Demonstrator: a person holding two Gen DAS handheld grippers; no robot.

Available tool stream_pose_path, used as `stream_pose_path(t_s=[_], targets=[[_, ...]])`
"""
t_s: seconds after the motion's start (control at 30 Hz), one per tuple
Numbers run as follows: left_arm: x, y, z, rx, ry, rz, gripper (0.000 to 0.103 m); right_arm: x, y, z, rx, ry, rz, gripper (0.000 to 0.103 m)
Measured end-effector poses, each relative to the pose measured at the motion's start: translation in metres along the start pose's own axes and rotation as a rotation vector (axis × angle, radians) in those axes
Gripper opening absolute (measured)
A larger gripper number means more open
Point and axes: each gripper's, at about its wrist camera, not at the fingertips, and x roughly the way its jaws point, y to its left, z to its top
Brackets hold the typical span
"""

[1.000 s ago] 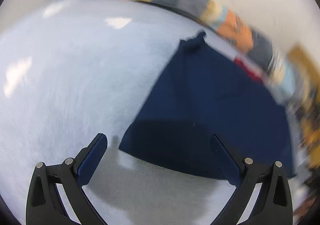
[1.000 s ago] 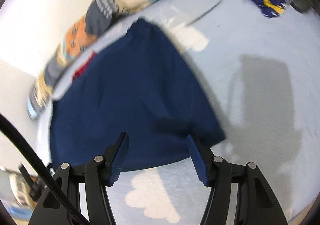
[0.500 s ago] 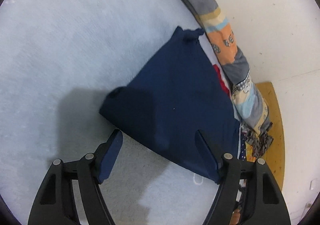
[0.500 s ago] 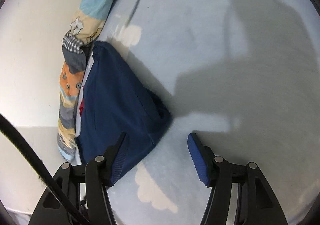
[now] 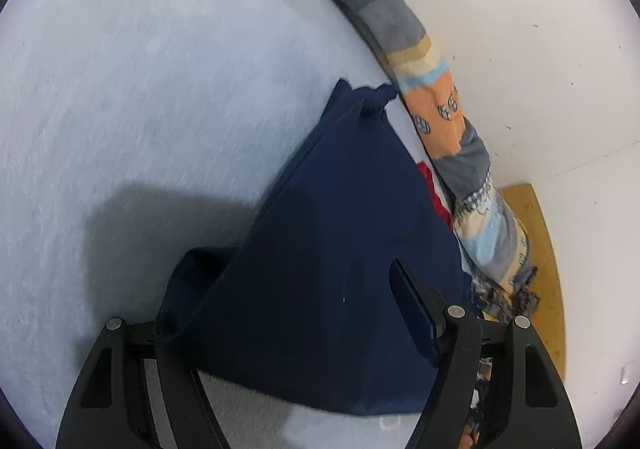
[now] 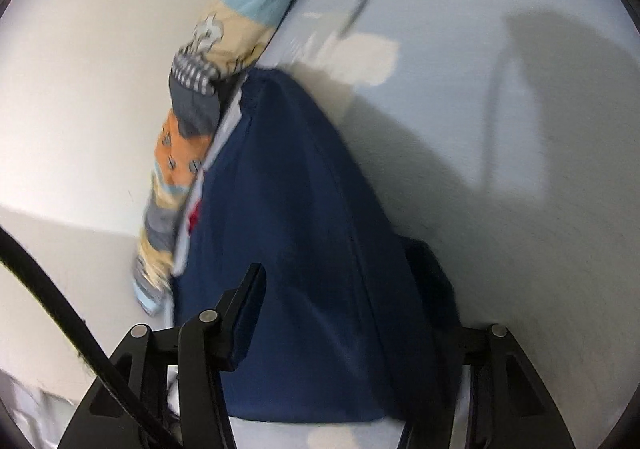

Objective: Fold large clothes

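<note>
- The navy garment (image 5: 340, 249) lies folded on a pale blue bed (image 5: 140, 109), beside a patchwork bolster (image 5: 440, 113) along the wall.
- The left claw (image 5: 292, 305) straddles the garment's near edge; its jaws have just been closing, not yet pinching.
- The right claw (image 6: 344, 309) likewise: closing in, cloth between, grip unconfirmed.
</note>
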Motion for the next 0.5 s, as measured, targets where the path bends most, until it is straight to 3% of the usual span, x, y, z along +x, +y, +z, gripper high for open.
stream_pose_path(t_s=[0.03, 0.07, 0.17, 0.23, 0.3, 0.4, 0.5], targets=[[0.001, -0.005, 0.000, 0.029, -0.013, 0.035, 0.056, 0.002, 0.004, -0.001, -0.036, -0.015, -0.024, 0.056], [0.003, -0.010, 0.000, 0.068, -0.021, 0.101, 0.032, 0.004, 0.008, -0.002, -0.057, -0.020, -0.039, 0.056], [0.005, -0.010, -0.001, 0.099, -0.029, 0.135, 0.028, 0.009, 0.014, -0.002, -0.129, -0.019, -0.071, 0.049], [0.003, -0.015, -0.002, 0.121, -0.036, 0.157, 0.027, 0.008, 0.010, 0.002, -0.094, -0.013, -0.077, 0.029], [0.001, -0.024, -0.003, 0.166, -0.053, 0.193, 0.025, 0.007, 0.015, 0.009, -0.095, 0.008, -0.093, 0.017], [-0.006, -0.038, -0.008, 0.236, -0.084, 0.239, 0.021, 0.002, 0.040, 0.004, -0.230, -0.009, -0.182, 0.011], [-0.019, -0.048, -0.013, 0.276, -0.107, 0.255, 0.019, -0.013, 0.061, 0.000, -0.310, -0.051, -0.182, 0.010]])
